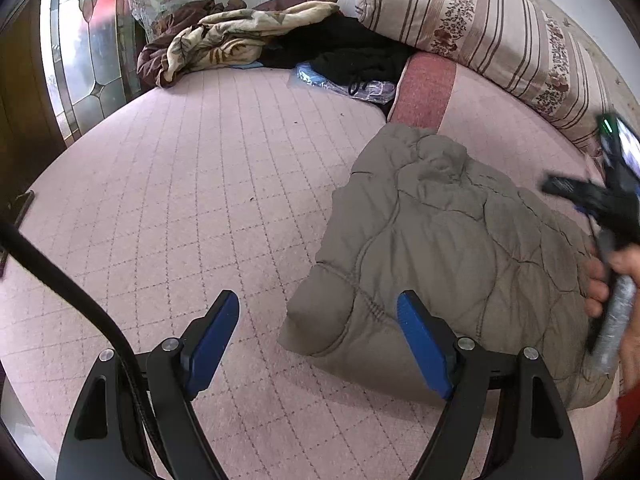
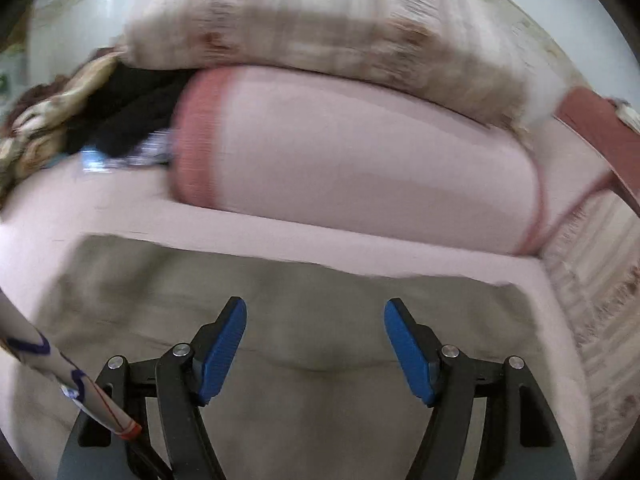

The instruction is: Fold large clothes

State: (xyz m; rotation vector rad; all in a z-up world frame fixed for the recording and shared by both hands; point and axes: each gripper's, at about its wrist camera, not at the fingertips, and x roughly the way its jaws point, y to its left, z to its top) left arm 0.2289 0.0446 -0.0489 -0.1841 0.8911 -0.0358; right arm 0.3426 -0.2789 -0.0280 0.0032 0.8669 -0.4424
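The jacket (image 1: 452, 264), one grey-brown quilted piece, lies folded into a compact bundle on the pink quilted bed (image 1: 180, 208), on the right half of the cover, just short of the pillows. Far left, by the glass door, a single rumpled blanket (image 1: 216, 44) is heaped with one dark garment (image 1: 352, 52) beside it, pushed to the back, I'd say, to keep the working area free. Moving in, the left gripper (image 1: 316, 340) hovers over the bed at the bundle's near corner, its two blue pads spread wide and pinching nothing, one of them above the fabric, likely waiting on the next fold. Behind the jacket, two pillows: a pink one (image 1: 424, 92) flat, a striped one (image 1: 480, 28) stacked on it against the wall. On the right, a hand (image 1: 608, 280) carries the right gripper (image 2: 316, 344), blurred, jaws apart above the jacket and empty; it looks to be between holds.
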